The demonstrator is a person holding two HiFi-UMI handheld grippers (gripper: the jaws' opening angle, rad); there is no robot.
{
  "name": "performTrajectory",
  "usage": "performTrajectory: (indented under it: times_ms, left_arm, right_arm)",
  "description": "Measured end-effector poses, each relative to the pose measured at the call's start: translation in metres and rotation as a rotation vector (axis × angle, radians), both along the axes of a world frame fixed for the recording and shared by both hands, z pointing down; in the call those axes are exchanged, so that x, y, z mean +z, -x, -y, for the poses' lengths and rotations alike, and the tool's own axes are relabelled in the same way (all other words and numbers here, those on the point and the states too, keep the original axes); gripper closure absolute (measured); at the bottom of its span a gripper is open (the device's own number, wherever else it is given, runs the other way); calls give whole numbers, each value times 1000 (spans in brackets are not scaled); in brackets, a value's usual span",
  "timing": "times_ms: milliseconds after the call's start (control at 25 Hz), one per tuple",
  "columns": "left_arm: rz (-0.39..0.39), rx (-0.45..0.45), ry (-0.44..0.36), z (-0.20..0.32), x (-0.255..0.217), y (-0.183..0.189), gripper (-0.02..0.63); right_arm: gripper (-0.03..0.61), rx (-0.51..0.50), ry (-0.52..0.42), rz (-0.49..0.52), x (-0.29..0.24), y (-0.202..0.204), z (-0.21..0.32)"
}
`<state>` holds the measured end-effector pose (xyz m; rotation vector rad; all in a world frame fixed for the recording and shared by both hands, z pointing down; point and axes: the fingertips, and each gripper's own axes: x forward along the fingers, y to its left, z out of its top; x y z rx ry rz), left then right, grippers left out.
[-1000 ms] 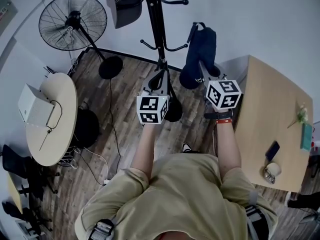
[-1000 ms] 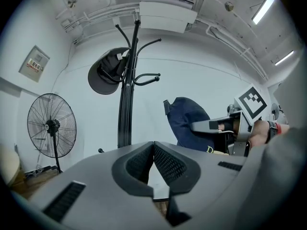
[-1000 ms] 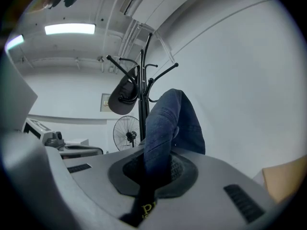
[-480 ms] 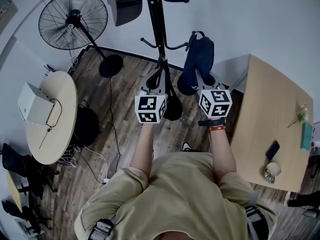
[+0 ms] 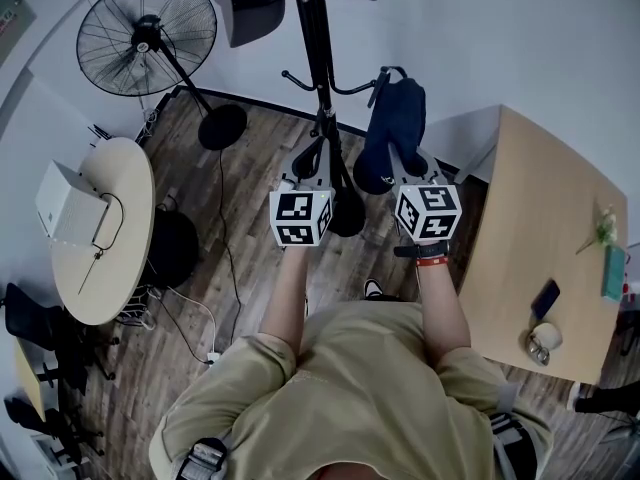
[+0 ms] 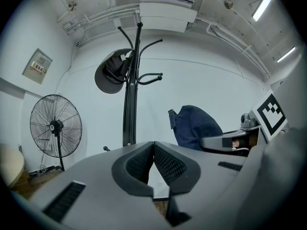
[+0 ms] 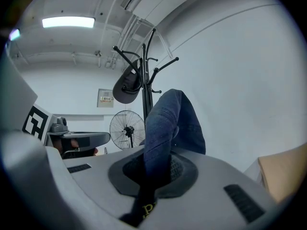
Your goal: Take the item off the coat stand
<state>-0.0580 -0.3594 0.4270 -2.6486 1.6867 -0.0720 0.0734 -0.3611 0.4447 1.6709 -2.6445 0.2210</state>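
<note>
The black coat stand (image 5: 313, 48) rises at the top centre of the head view, with a dark cap (image 5: 248, 3) hanging on an upper hook. A dark blue denim item (image 5: 392, 128) hangs free of the hooks, to the right of the pole. My right gripper (image 5: 405, 166) is shut on its lower end, and the cloth (image 7: 170, 123) runs up from between the pads (image 7: 178, 169). My left gripper (image 5: 312, 163) hangs beside the pole with its pads (image 6: 165, 162) closed together and nothing in them. The left gripper view shows the stand (image 6: 130, 95) ahead and the blue item (image 6: 194, 126) to the right.
A pedestal fan (image 5: 148, 36) stands at the back left. A round table (image 5: 105, 233) with a white box is at the left, with a dark stool (image 5: 175, 253) beside it. A wooden table (image 5: 540, 228) with a phone and a cup is close on the right. Cables lie on the floor.
My right gripper has drawn back toward the person and a little left, taking the blue item with it. The left gripper has barely moved.
</note>
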Motion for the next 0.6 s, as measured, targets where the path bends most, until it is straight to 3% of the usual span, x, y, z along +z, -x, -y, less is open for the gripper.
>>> performTrajectory:
  times_ms: [600]
  left_arm:
    - [0, 9, 3, 2, -1, -8, 591]
  right_arm:
    - [552, 2, -1, 13, -1, -2, 1]
